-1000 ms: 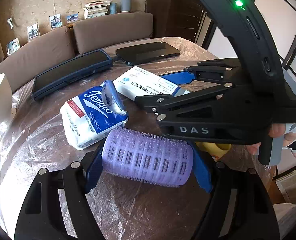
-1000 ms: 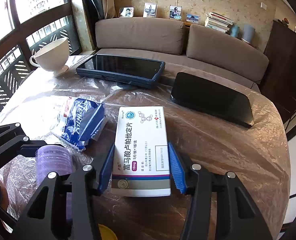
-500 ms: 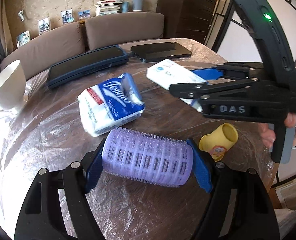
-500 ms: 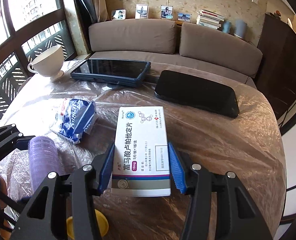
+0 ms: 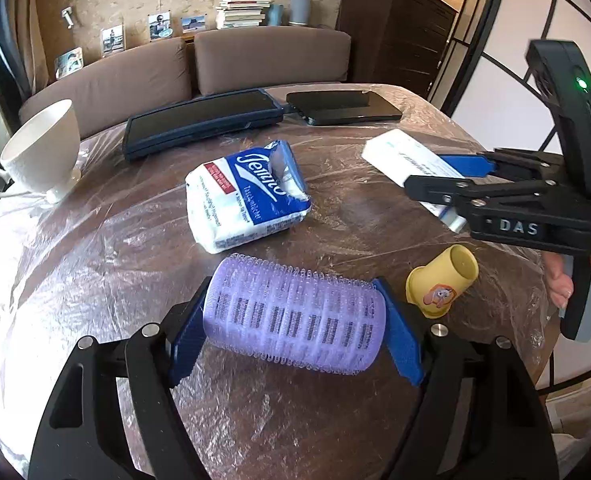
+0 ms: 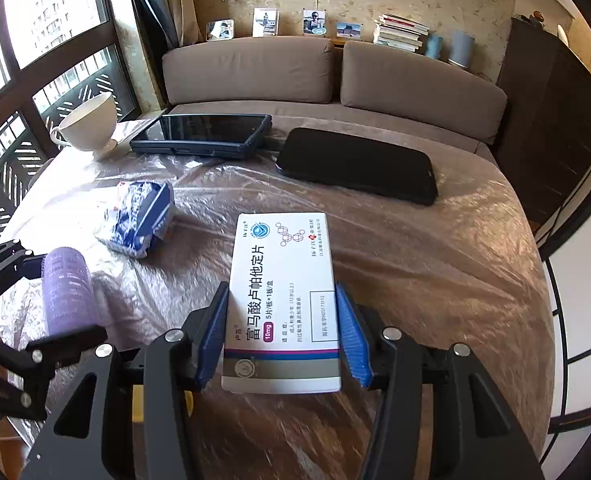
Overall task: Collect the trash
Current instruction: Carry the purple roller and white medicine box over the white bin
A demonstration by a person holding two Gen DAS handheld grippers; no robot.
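My left gripper (image 5: 295,322) is clamped on the purple hair roller (image 5: 293,318), its blue pads pressing on the two ends so the roller lies crosswise between them, lifted just above the table (image 5: 95,264). My right gripper (image 6: 281,344) is clamped on the white medicine box (image 6: 283,300), the pads squeezing its long sides near the near end, with the box sticking out away from me over the plastic-covered tabletop. In the left wrist view that gripper (image 5: 447,184) reaches in from the right with the box (image 5: 399,154) in its jaws, and my hand (image 5: 563,280) shows on its handle at the right edge

On the table, a blue and white tissue pack (image 5: 245,196) lies near the middle, torn open at its far end. A small yellow cup (image 5: 441,280) lies on its side just right of the roller. Farther off, a tablet in a dark blue case (image 5: 201,122) lies beside a black tablet (image 5: 343,106) to its right, their corners nearly touching. A white teacup (image 5: 41,152) stands upright at the far left edge. Beyond the table runs a brown sofa (image 6: 335,76), with photos and a stack of books (image 6: 401,32) on the ledge behind it
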